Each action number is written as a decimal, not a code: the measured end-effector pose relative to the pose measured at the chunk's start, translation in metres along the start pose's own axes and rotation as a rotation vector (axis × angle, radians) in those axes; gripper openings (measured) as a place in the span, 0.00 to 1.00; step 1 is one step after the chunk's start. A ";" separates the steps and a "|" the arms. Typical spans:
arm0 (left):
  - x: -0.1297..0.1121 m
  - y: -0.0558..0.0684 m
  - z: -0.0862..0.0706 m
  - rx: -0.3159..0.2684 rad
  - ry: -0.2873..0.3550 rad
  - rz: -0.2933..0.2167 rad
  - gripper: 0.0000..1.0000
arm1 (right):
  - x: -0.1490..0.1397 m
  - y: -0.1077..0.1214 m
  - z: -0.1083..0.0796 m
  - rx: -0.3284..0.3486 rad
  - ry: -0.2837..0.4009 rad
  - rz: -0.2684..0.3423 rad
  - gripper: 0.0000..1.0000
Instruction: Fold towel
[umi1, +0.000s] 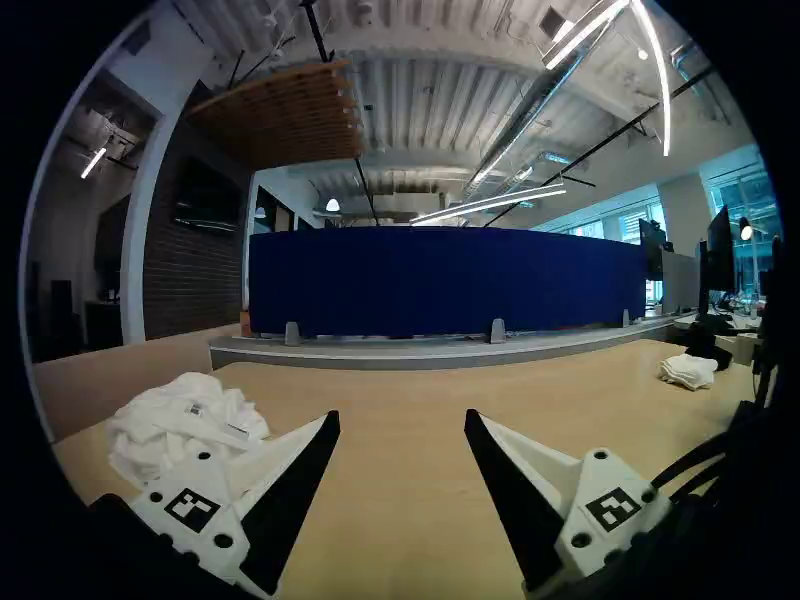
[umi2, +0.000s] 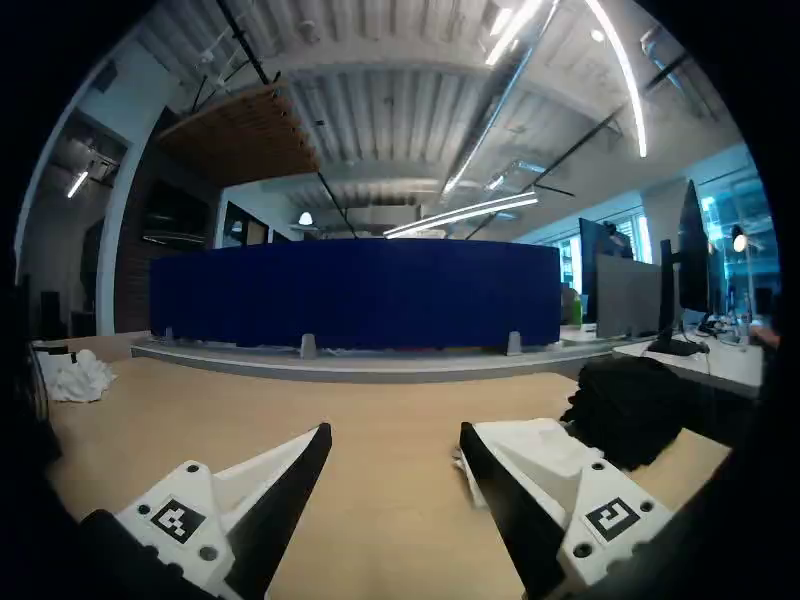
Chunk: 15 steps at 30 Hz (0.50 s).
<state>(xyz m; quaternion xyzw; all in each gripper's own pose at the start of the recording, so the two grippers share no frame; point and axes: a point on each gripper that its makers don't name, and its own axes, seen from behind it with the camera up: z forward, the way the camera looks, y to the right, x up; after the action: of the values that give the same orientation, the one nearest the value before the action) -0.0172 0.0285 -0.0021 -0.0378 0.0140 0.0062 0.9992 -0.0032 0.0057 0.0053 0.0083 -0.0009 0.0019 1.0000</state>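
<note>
In the left gripper view a crumpled pile of white towels lies on the wooden table, just behind my left finger. My left gripper stands open over bare wood, holding nothing. A small folded white towel rests far off at the right. In the right gripper view my right gripper is also open and empty above the table. A flat white towel lies partly hidden behind its right finger. A crumpled white pile sits at the far left edge.
A blue divider panel runs across the back of the table on a grey rail. A black cloth heap sits beside the flat towel, seen smaller as a dark heap. Monitors stand on the right desk.
</note>
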 end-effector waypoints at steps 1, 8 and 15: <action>0.000 0.000 0.000 0.000 0.000 0.000 0.93 | 0.000 0.000 0.000 0.000 0.000 0.000 1.00; 0.002 0.000 -0.001 0.000 -0.001 -0.001 0.93 | -0.001 0.000 -0.001 0.000 0.000 0.000 0.99; 0.002 -0.001 -0.001 0.000 -0.001 -0.003 0.93 | -0.001 0.001 -0.001 0.000 0.000 0.000 1.00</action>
<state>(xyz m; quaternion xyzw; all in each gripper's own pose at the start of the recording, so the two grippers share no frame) -0.0150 0.0279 -0.0029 -0.0377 0.0133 0.0048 0.9992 -0.0045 0.0065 0.0043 0.0083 -0.0008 0.0019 1.0000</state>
